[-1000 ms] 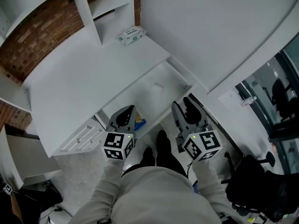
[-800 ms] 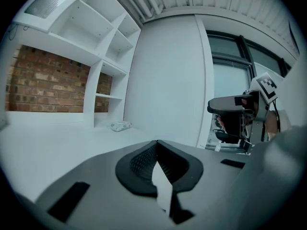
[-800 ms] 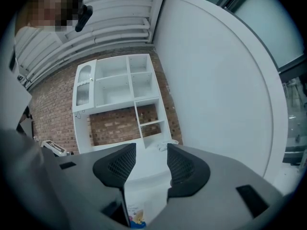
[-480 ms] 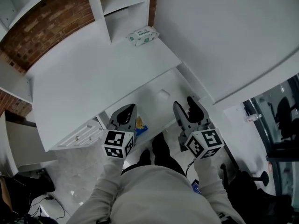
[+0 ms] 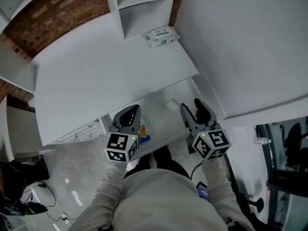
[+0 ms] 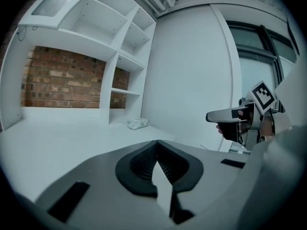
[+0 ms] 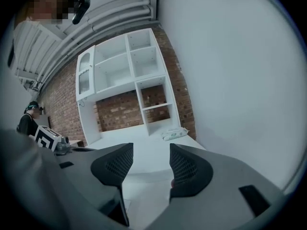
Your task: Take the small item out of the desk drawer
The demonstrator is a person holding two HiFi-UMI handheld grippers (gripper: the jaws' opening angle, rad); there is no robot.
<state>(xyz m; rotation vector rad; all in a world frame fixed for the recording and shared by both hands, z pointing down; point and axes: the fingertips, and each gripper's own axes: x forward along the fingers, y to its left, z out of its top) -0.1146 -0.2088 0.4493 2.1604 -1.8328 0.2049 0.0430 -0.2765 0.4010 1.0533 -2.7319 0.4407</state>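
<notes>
One small blue-and-yellow item, near-left in open drawer: likely light, maybe crinkly; pinch across its middle; left gripper clenched, empty; right gripper just been opening, nothing between

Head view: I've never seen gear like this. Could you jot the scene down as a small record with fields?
Desk top: white; a pack of wipes lies at the back
Drawer: pulled open below the desk's front edge
Contents seen: blue-and-yellow item, near-left corner, partly hidden
Left hand-held gripper: jaws together, nothing held
Right hand-held gripper: jaws apart, just been opening, nothing between them
</notes>
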